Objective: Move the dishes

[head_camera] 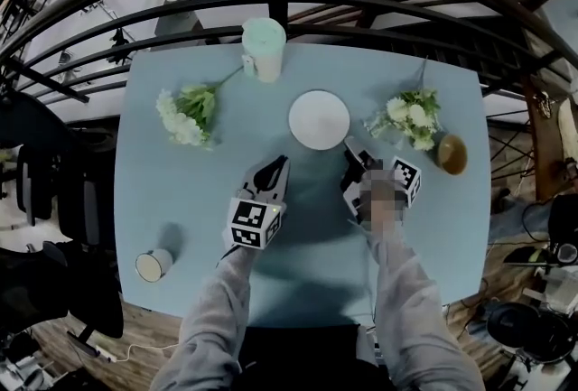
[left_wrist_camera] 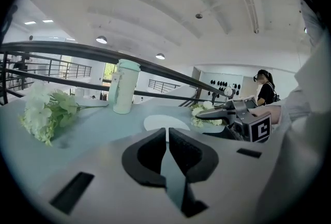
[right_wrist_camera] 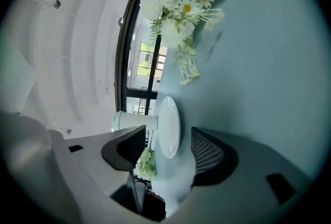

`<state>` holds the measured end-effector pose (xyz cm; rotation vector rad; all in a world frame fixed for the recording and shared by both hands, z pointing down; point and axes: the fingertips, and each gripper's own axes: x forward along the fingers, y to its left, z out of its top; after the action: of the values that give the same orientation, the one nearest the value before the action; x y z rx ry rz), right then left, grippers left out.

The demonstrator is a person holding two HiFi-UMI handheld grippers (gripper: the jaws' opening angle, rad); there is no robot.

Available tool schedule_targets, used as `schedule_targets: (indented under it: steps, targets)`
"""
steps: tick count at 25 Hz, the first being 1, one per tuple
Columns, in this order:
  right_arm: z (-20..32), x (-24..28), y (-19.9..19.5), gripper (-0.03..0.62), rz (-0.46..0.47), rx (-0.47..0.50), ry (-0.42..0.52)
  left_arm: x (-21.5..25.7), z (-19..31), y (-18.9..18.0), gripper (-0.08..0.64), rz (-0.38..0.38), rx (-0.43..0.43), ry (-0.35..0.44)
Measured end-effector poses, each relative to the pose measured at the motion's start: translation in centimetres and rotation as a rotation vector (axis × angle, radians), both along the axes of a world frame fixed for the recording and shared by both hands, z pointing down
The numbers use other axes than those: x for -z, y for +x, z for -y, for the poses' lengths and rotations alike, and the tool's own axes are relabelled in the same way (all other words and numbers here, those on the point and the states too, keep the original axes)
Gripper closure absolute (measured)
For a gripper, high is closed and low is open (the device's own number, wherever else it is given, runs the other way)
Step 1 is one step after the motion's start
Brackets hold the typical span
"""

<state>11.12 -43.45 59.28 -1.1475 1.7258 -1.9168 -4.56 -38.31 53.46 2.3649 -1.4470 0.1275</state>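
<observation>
Two grippers are hanging low over the pale blue table point(head_camera: 163, 200); the left gripper point(head_camera: 275, 167) is keeping its fingers point(left_wrist_camera: 150, 153) pressed together, with only a thin slit between them and nothing in it; the right gripper point(head_camera: 353, 151) is lying rolled onto its side with its fingers point(right_wrist_camera: 207, 150) standing well apart and gripping nothing. The white plate point(head_camera: 319, 119) is lying flat on the table just ahead of both sets of fingertips, between the two and touching neither. In the right gripper view it is showing in the gap between the open fingers, beyond their tips; in the left gripper view it is lying just past the closed fingers.

A mint tumbler point(head_camera: 263, 48) is standing upright beyond the plate, farther from the fingers. One flower bunch point(head_camera: 187, 114) is lying well off to the left of the left fingers; another flower bunch point(head_camera: 408, 119) is lying near the right fingers, on their right; a brown bowl point(head_camera: 452, 153) is sitting just beside that second bunch, farther right. A small cup point(head_camera: 153, 265) is standing well behind the left fingers, out to their left.
</observation>
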Motion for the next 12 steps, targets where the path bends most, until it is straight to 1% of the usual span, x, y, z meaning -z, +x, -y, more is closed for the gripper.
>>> schedule_targets:
  steps: [4, 7, 12]
  targets:
    - [0.9, -0.3, -0.3, 0.322, 0.017, -0.011, -0.032, -0.6, 0.6, -0.4, 0.529, -0.011, 0.014, -0.003]
    - [1.4, -0.4, -0.2, 0.324, 0.009, -0.014, -0.039, -0.7, 0.8, -0.4, 0.529, -0.025, 0.025, -0.001]
    - [2.0, -0.3, -0.5, 0.325, -0.003, -0.012, -0.042, -0.6, 0.6, -0.5, 0.529, -0.027, 0.023, 0.000]
